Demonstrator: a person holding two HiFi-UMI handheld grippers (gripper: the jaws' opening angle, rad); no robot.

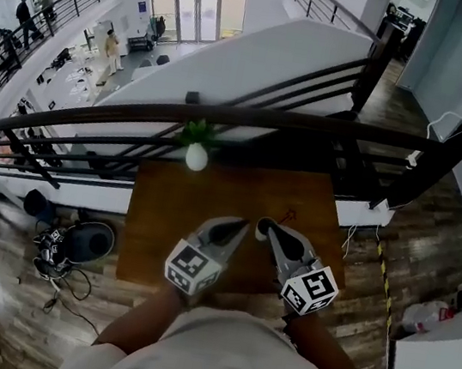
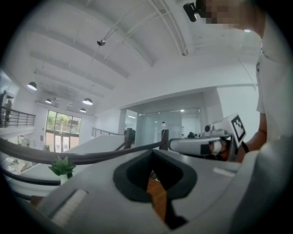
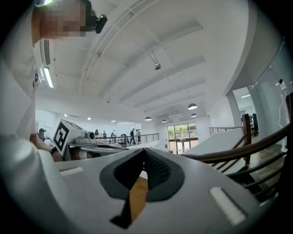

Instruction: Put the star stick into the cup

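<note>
Your left gripper and right gripper hover side by side over the near half of the brown wooden counter, tips close together and both tilted up. In the left gripper view the jaws of the left gripper are closed, tips meeting, with nothing between them; only a sliver of counter shows through the hollow. The right gripper is the same: jaws together and empty. A thin reddish thing that looks like the star stick lies on the counter just beyond your right gripper, apart from both. A small pale shape sits at that gripper's tip; you cannot tell from here whether it is the cup. A white vase with a green plant stands at the far edge, beside the dark railing.
</note>
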